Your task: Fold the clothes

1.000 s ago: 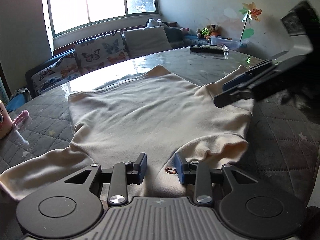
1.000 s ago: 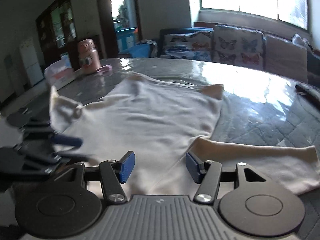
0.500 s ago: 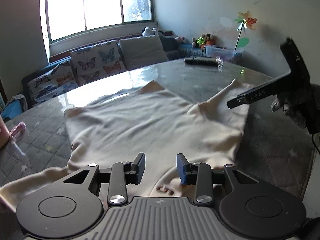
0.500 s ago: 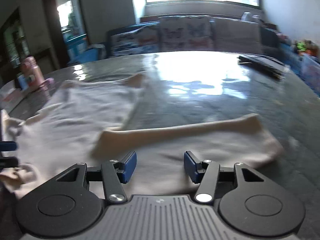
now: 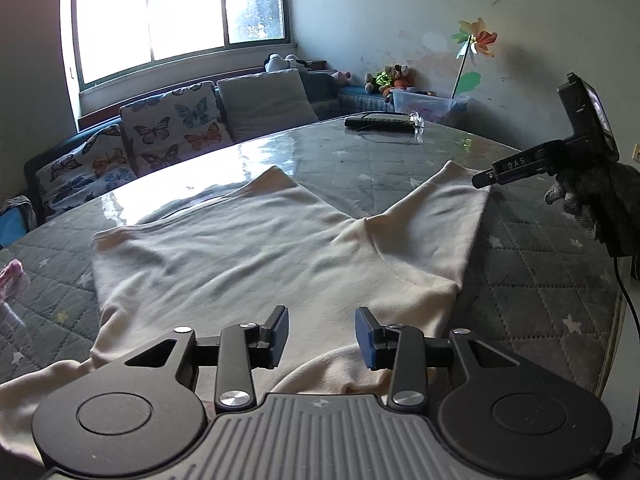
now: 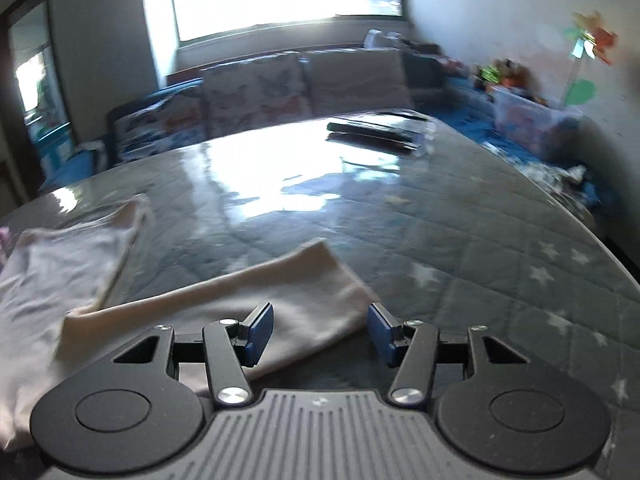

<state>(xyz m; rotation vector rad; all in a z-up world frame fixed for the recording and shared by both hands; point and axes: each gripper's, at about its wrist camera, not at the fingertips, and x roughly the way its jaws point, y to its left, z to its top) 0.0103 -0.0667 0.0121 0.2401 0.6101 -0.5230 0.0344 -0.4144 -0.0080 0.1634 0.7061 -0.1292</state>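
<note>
Sleeve (image 6: pixel 256 304) lies spread toward the tabletop's (image 6: pixel 460 240) right edge for folding; right gripper (image 6: pixel 320 332) hovers there, left gripper (image 5: pixel 322 336) near the collar, both apart, empty.

Both wrist cameras are looking forward and downward, low over the desk (image 5: pixel 540 280), facing the window (image 5: pixel 180 12); both are sharing the cream shirt (image 5: pixel 248 248), its far sleeve (image 6: pixel 256 304) seemingly blurred rightward.

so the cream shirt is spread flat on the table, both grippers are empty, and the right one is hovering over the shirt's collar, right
Not the collar. In the right wrist view the right gripper hovers over the end of a sleeve stretched out sideways. The rest holds: the cream shirt lies spread on the table, and the left gripper is empty too.
</note>
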